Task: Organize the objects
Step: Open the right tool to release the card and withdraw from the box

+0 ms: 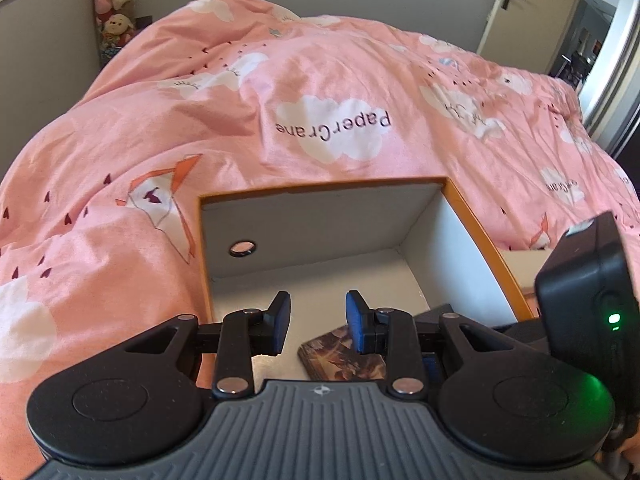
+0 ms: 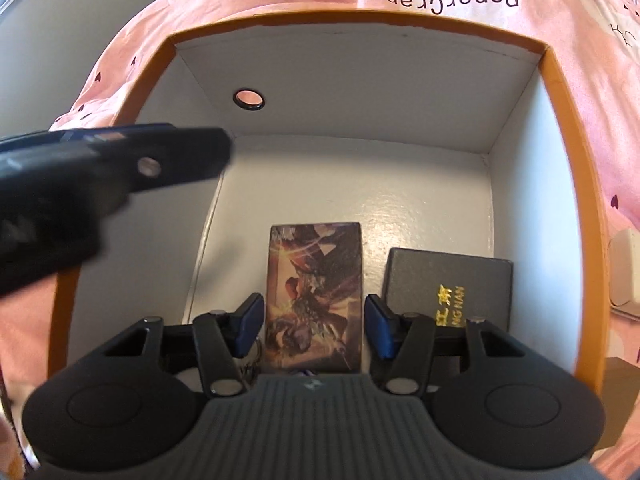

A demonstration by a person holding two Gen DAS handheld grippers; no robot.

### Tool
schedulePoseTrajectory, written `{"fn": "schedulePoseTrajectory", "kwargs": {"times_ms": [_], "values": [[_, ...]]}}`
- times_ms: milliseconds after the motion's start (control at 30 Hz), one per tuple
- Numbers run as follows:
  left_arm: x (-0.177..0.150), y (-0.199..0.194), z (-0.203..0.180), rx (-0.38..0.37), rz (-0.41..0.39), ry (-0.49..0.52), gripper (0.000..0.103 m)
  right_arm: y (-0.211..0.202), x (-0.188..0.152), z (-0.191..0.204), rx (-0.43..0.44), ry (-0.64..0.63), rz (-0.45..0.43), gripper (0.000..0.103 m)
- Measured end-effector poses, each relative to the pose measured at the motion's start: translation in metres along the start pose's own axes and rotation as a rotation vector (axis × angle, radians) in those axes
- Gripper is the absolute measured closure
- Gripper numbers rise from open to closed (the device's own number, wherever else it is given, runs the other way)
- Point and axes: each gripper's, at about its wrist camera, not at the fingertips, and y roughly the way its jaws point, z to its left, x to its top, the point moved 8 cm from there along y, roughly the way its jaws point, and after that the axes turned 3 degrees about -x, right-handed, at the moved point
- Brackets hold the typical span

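Note:
An orange box (image 1: 320, 190) with white inner walls sits on the bed, open at the top (image 2: 360, 16). On its floor lies a picture-printed card pack (image 2: 316, 280), with a dark grey case with gold lettering (image 2: 448, 280) to its right. My right gripper (image 2: 314, 324) points down into the box. Its blue pads stand on either side of the pack, with a sliver of space at each side. A key ring (image 2: 252, 364) shows under its left finger. My left gripper (image 1: 318, 320) hovers open over the box's near left part, holding nothing, with the card pack (image 1: 332, 348) below it.
A pink duvet (image 1: 200, 128) with cloud prints surrounds the box. Plush toys (image 1: 114, 4) are stacked in the far left corner, and a door (image 1: 516, 4) stands open at the far right. The back wall of the box has a ringed hole (image 2: 248, 99). The left tool's blurred body (image 2: 100, 168) crosses the right wrist view.

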Motion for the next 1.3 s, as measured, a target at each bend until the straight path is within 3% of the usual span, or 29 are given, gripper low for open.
{"fn": "schedulePoseTrajectory", "kwargs": {"times_ms": [100,200,333,567,967,1167,1300], "values": [[-0.005,0.010,-0.010,-0.004,0.048,-0.003,0.069,-0.012,-0.003,-0.006,-0.007,-0.005,-0.011,0.060],[-0.007,0.025,-0.014,0.010,0.100,-0.027,0.069,-0.029,-0.008,-0.017,-0.033,-0.017,-0.053,0.065],[-0.003,0.050,-0.013,0.029,0.159,-0.049,0.069,-0.056,-0.015,-0.028,-0.080,-0.076,-0.134,0.065],[-0.014,0.089,-0.011,0.063,0.264,-0.027,0.069,-0.087,-0.031,-0.052,-0.026,0.008,-0.204,0.065],[-0.024,0.099,-0.011,-0.044,0.268,-0.109,0.070,-0.090,-0.037,-0.061,0.003,0.100,-0.243,0.065],[-0.019,0.095,-0.005,-0.140,0.233,-0.243,0.077,-0.092,-0.039,-0.064,-0.006,0.114,-0.256,0.065],[-0.017,0.074,0.000,-0.052,0.188,-0.193,0.077,-0.096,-0.040,-0.063,-0.014,0.107,-0.271,0.065]]}}
